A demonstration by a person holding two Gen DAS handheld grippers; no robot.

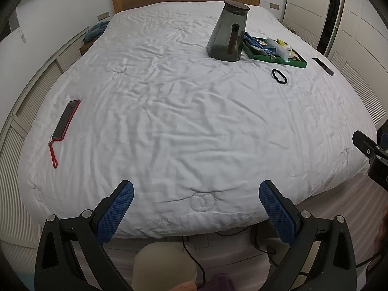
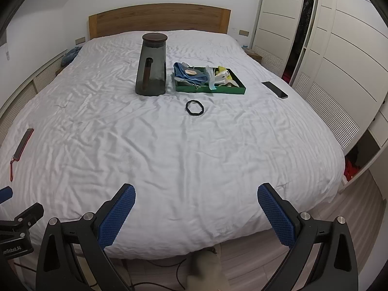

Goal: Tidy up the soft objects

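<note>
A green tray (image 2: pixel 232 91) (image 1: pixel 276 60) sits far back on the white bed and holds a blue cloth (image 2: pixel 188 73), white plastic and a yellow item. A black hair tie (image 2: pixel 194 107) (image 1: pixel 279 75) lies on the duvet just in front of the tray. My left gripper (image 1: pixel 196 189) is open and empty over the bed's foot edge. My right gripper (image 2: pixel 196 192) is open and empty, also at the foot edge, far from the tray.
A tall dark jar with a lid (image 2: pixel 152 65) (image 1: pixel 229 31) stands left of the tray. A red-cased phone with a strap (image 1: pixel 66 120) (image 2: pixel 23 143) lies at the bed's left. A black phone (image 2: pixel 274 89) (image 1: pixel 323 66) lies right. Wardrobe doors (image 2: pixel 327 48) stand right.
</note>
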